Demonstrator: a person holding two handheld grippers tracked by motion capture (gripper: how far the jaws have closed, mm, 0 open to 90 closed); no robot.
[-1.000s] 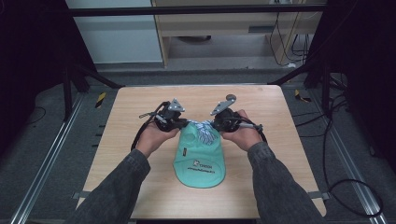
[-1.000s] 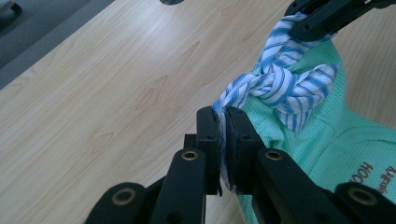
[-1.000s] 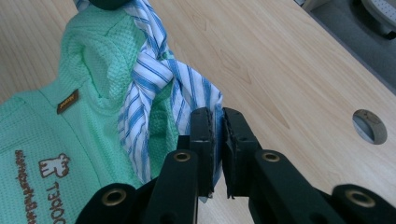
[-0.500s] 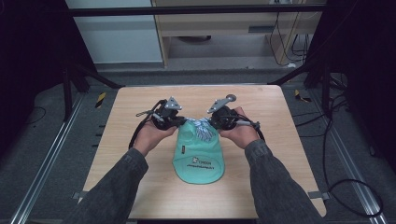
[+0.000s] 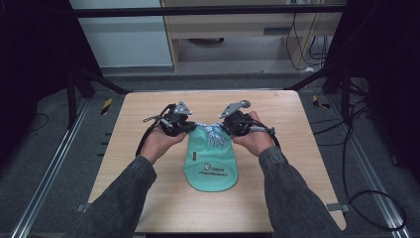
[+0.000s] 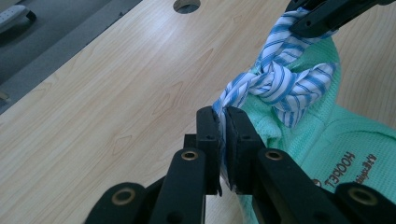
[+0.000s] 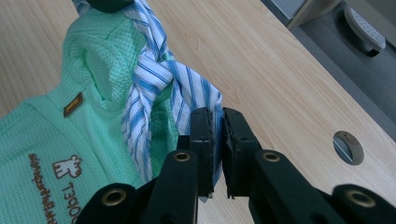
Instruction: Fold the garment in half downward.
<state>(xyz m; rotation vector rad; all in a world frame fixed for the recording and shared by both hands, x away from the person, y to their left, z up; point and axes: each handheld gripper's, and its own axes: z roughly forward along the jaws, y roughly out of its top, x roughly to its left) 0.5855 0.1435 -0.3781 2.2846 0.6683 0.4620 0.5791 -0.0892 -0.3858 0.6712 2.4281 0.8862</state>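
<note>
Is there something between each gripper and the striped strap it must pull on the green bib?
Nothing visible stands between them. The left gripper is already shut on one end of the striped strap, and the right gripper is shut on the other end. The knot sits between them above the green bib on the table.

Wooden table (image 5: 148,198), round hole (image 7: 348,147)

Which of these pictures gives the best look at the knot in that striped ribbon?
The left gripper view: the knot sits close and sharp, its twists clear. The right gripper view shows the knot from its other side, partly folded into green cloth. In the high view it is a tiny speck.
</note>
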